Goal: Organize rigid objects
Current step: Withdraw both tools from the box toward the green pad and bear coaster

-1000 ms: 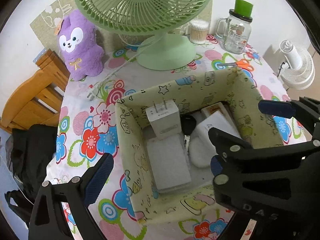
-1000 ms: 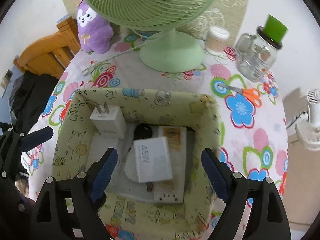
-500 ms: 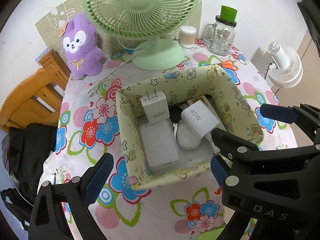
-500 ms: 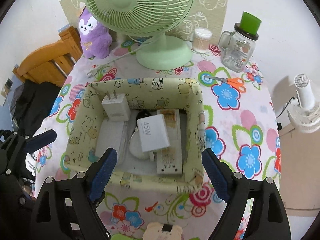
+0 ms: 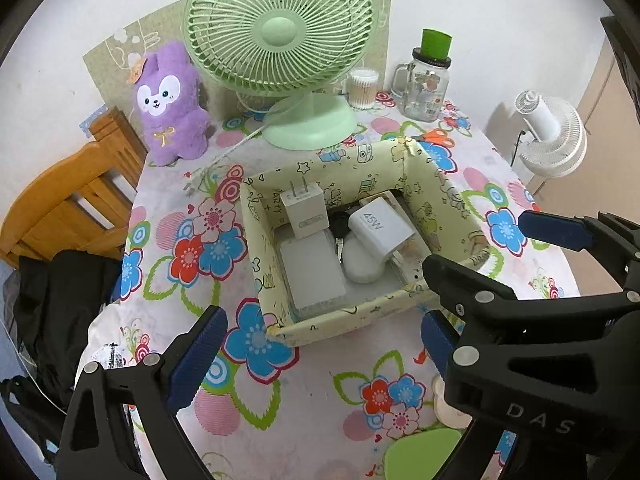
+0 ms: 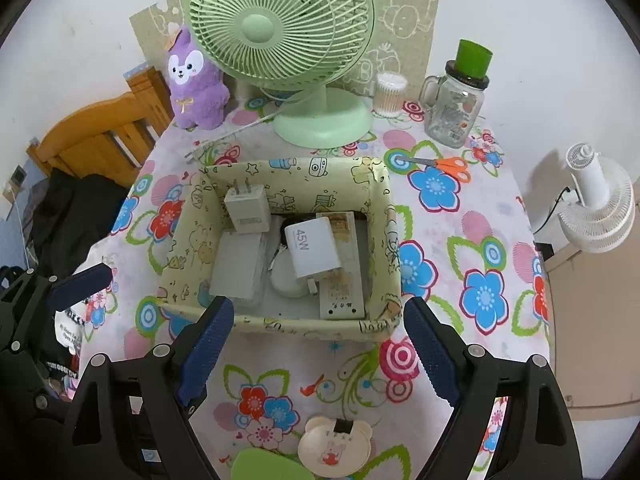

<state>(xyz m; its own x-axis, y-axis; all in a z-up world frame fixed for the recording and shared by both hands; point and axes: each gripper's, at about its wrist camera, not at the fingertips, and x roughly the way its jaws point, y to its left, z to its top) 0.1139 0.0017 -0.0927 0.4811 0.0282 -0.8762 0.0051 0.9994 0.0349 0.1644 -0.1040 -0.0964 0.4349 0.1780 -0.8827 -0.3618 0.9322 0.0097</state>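
Note:
A cream fabric box (image 5: 352,316) (image 6: 300,326) with cartoon print stands mid-table. It holds a pronged white charger (image 5: 306,212) (image 6: 248,212), a white "45W" charger (image 5: 380,228) (image 6: 312,248), a flat white pack (image 5: 312,268) (image 6: 238,268), a white oval case (image 5: 362,266), a black key (image 5: 340,224) and a printed white strip (image 6: 344,292). My left gripper (image 5: 320,342) hovers open before the box's near-left corner, nothing between its blue pads. My right gripper (image 6: 318,334) (image 5: 494,248) is open and empty above the box's near edge. One of the left gripper's fingers (image 6: 80,284) shows at far left.
A green desk fan (image 6: 320,120), purple plush (image 6: 196,92), cotton-swab tub (image 6: 388,94) and green-lidded glass jar (image 6: 456,112) line the back. Orange scissors (image 6: 448,166) lie back right. A cream bear-shaped item (image 6: 334,444) lies near the front edge. A wooden chair (image 5: 72,200) stands on the left.
Both grippers have drawn back and risen from over the box, so more of the table shows. Both stay open and empty; the box's contents have not moved.

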